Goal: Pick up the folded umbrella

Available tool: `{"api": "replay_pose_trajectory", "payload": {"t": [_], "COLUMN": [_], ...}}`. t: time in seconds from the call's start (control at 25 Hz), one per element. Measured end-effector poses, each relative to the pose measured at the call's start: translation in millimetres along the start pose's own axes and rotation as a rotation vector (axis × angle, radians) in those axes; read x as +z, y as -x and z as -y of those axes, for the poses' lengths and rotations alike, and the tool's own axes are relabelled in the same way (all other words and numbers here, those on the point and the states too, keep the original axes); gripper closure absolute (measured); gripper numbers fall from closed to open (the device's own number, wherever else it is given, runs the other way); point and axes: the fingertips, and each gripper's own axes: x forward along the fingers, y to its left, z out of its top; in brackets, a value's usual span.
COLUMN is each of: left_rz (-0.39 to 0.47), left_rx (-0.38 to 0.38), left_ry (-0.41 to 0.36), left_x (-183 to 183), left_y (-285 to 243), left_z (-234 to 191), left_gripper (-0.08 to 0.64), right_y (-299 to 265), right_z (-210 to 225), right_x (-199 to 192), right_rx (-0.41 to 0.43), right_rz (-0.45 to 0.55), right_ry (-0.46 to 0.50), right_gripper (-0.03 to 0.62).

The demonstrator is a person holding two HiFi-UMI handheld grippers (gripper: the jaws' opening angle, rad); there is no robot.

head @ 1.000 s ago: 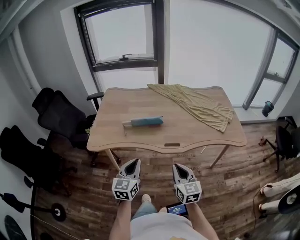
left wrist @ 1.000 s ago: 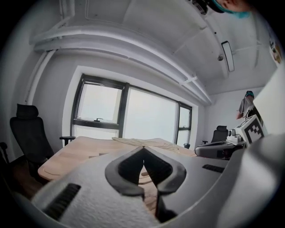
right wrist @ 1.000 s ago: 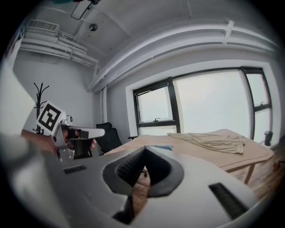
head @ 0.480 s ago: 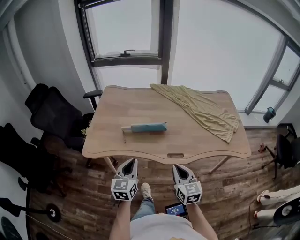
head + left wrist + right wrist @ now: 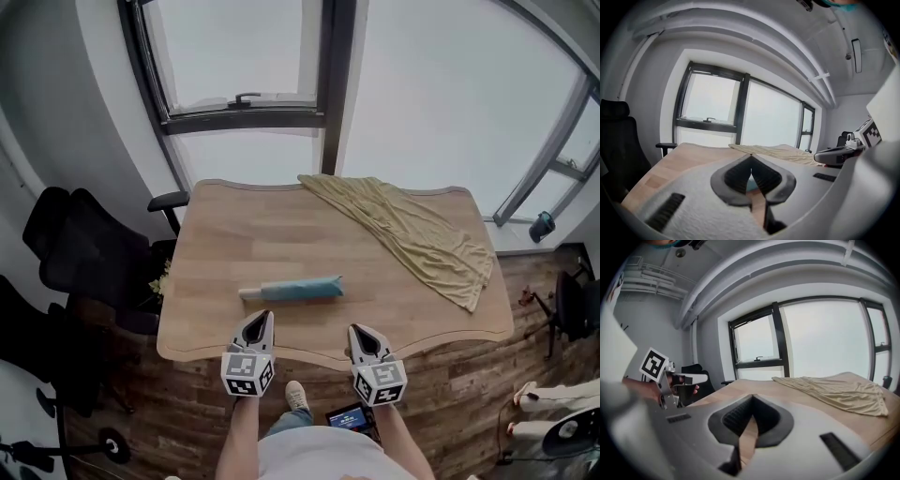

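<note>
The umbrella [image 5: 291, 289] is lying on the table [image 5: 234, 230] near its front edge, its long axis running left to right and its pale handle end pointing left. Both the left hand-held gripper [image 5: 264, 316] and the right hand-held gripper [image 5: 357, 328] are hovering just short of it, jaws pressed together and holding nothing. To grasp well, one gripper likely needs opening first, then closing across the umbrella's middle, square to its length.

An office: swivel chairs [image 5: 82, 255] beside wooden desk [image 5: 267, 234].
</note>
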Motion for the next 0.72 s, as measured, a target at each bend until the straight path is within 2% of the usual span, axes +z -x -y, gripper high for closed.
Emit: {"api": "replay_pose_trajectory", "payload": {"t": [0.32,0.72], "left_rz": [-0.031,-0.029], "left_rx": [-0.053,-0.137], "left_ry": [-0.005,-0.022], "left_x": [1.6,6.4], "left_y": [-66.9,-106.0], "left_z": [-34.5,-33.9], "left_gripper": [0.54,0.54], "right_y": [-45.0,-78.0], "right_z": [24.9,39.3], "right_x": [30.1,21.9], "right_rx": [-0.072,-0.103], "right_rz": [0.05,0.019], "right_ry": [-0.059,-0.065], "right_gripper": [0.583,0.583]}}
